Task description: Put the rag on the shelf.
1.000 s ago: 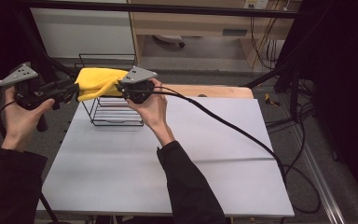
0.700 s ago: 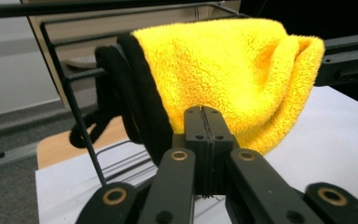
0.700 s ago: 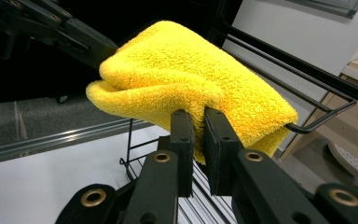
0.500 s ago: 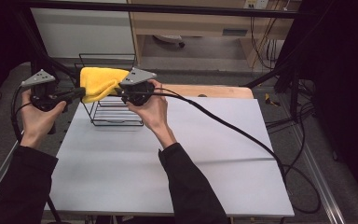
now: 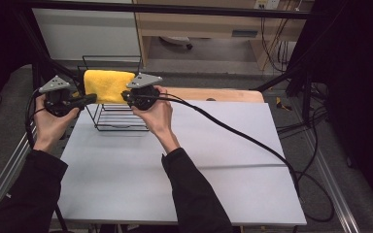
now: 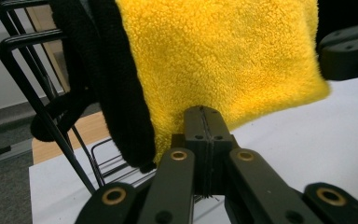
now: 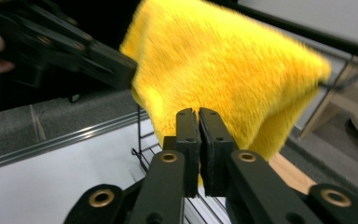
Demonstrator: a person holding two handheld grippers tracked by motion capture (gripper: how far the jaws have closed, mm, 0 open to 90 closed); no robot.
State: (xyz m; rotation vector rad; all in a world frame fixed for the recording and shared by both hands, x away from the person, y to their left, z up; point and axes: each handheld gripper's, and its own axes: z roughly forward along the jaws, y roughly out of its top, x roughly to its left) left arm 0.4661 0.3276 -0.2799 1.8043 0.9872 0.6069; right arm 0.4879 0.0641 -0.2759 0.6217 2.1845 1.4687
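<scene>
Standing at the far left corner of the white table [image 5: 184,160], a black wire rack [image 5: 119,114] carried the yellow cloth [image 5: 108,85] draped over its top rail. Left gripper [image 5: 90,99] and right gripper [image 5: 125,96], jaws just closed, each pinched a lower corner of that cloth.

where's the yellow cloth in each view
High view: the yellow cloth hangs over the wire rack, upper left, between the two grippers.
Left gripper view: it spreads across the upper middle, above the shut jaws.
Right gripper view: it sits top centre, slightly blurred.
Shared landmark: the black wire rack.
</scene>
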